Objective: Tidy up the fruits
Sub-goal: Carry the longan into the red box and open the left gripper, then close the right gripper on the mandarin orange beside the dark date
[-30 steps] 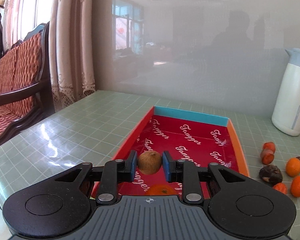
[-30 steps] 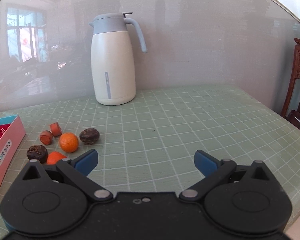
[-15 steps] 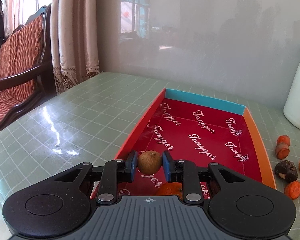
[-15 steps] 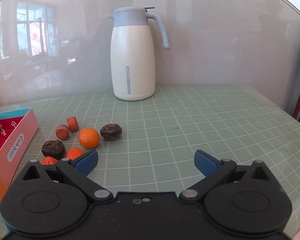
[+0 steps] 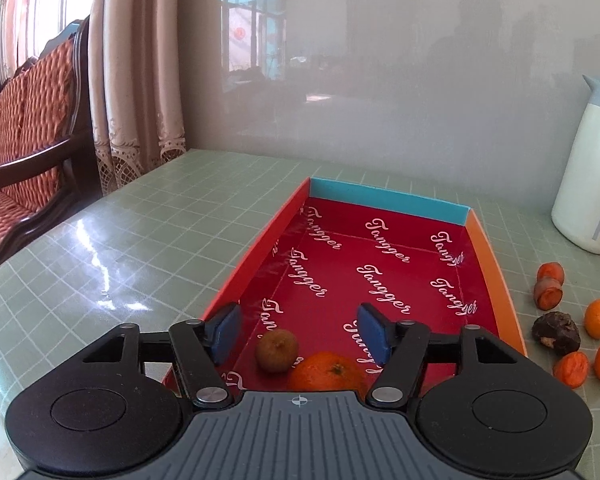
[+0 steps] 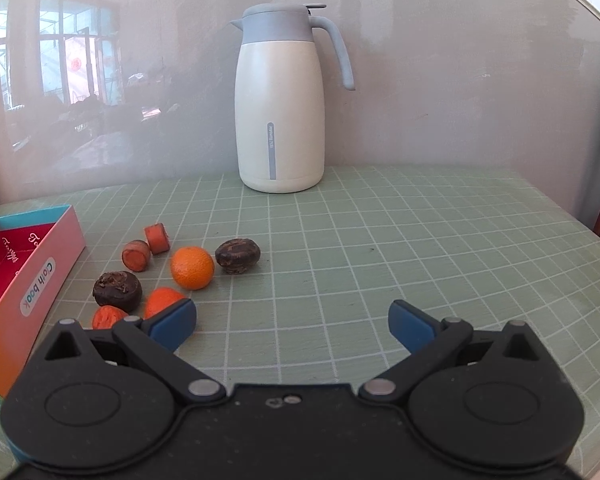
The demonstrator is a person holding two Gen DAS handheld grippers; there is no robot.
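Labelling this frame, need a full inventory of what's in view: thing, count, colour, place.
Shallow cardboard box: 1, red inside, blue end wall, on the table.
Small brown round fruit: 1, in the box, near end.
Orange tangerine: 1, in the box, beside the brown fruit.
Loose fruits: 7 on the table between box and jug; 5 orange, 2 dark brown.
Insulated jug: 1, cream with grey-blue lid, by the wall.
Table with green grid cloth: 1.
Wooden chair with red cushions: 1, left of the table.
Left tool: open, above the box.
Right tool: open, empty.
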